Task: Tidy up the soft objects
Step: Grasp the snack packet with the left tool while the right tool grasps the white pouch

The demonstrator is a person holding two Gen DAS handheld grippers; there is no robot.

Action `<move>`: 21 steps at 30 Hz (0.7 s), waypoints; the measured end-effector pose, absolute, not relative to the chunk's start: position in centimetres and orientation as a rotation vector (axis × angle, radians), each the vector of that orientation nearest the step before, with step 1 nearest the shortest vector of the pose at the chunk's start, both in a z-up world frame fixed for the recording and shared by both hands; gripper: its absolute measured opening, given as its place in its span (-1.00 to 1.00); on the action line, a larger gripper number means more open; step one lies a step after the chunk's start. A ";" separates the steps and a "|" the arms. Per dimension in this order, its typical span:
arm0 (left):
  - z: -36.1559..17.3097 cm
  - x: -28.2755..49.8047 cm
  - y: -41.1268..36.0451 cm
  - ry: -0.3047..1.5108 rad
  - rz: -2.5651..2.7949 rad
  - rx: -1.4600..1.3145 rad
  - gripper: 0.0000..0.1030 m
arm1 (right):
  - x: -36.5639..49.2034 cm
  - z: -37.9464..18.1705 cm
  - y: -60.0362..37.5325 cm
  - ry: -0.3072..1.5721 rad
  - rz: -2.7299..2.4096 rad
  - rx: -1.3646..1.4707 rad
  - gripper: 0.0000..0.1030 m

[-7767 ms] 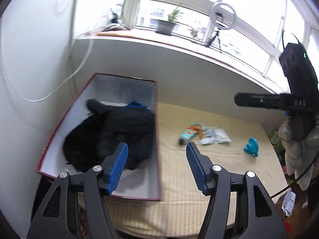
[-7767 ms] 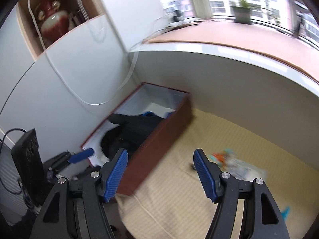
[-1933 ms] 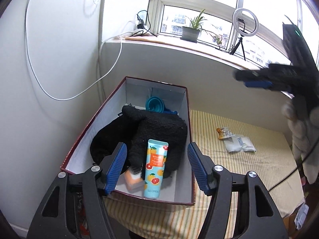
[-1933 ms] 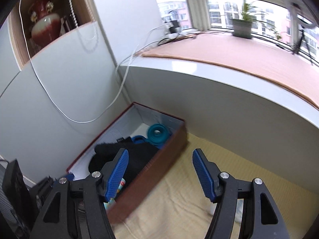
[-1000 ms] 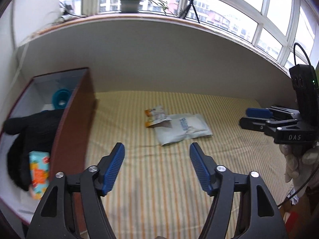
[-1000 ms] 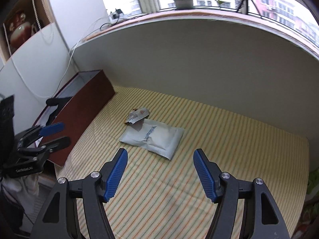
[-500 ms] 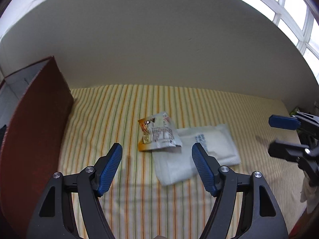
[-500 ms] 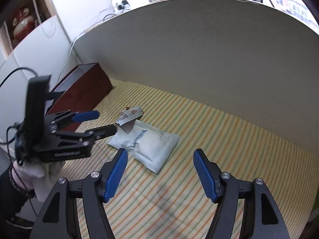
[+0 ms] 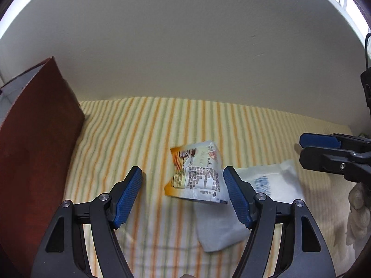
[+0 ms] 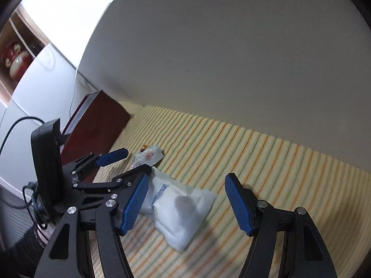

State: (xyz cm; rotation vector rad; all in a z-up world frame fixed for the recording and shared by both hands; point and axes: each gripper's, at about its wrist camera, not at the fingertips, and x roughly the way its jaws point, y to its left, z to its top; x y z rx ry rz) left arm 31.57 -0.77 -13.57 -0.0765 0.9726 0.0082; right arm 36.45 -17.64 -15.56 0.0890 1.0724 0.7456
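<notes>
A small orange-and-white snack packet (image 9: pixel 196 172) lies on the striped cloth, partly on top of a white soft pouch (image 9: pixel 245 205). My left gripper (image 9: pixel 183 195) is open, low over the cloth, with the packet between its jaws. My right gripper (image 10: pixel 185 202) is open just above the white pouch (image 10: pixel 183 210). The packet (image 10: pixel 148 156) lies beyond the pouch in the right wrist view, near the left gripper's fingers (image 10: pixel 113 156). The right gripper's fingers (image 9: pixel 320 141) show at the right edge of the left wrist view.
A dark red box (image 9: pixel 34 148) stands at the left end of the striped cloth (image 9: pixel 139 139); its outer wall also shows in the right wrist view (image 10: pixel 97 120). A plain pale wall (image 9: pixel 185 46) rises right behind the cloth. A cable (image 10: pixel 14 127) runs at the left.
Both grippers have moved down and closer to the cloth. The left now frames the snack packet, the right hangs over the white pouch. Both stay open.
</notes>
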 end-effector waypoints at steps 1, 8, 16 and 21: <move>-13.6 31.6 -0.6 0.970 0.011 -0.082 0.40 | 36.5 -15.7 -17.4 1.079 0.748 0.085 0.26; -14.0 31.2 1.4 0.956 0.040 -0.116 0.27 | 35.8 -16.2 -14.4 1.105 0.776 -0.027 0.26; -13.6 31.0 2.3 0.956 0.052 -0.106 -0.17 | 33.1 -16.6 -10.4 1.146 0.821 -0.324 0.26; -13.7 30.3 3.5 0.950 0.052 -0.110 -0.20 | 30.6 -16.7 -9.3 1.173 0.892 -0.441 0.27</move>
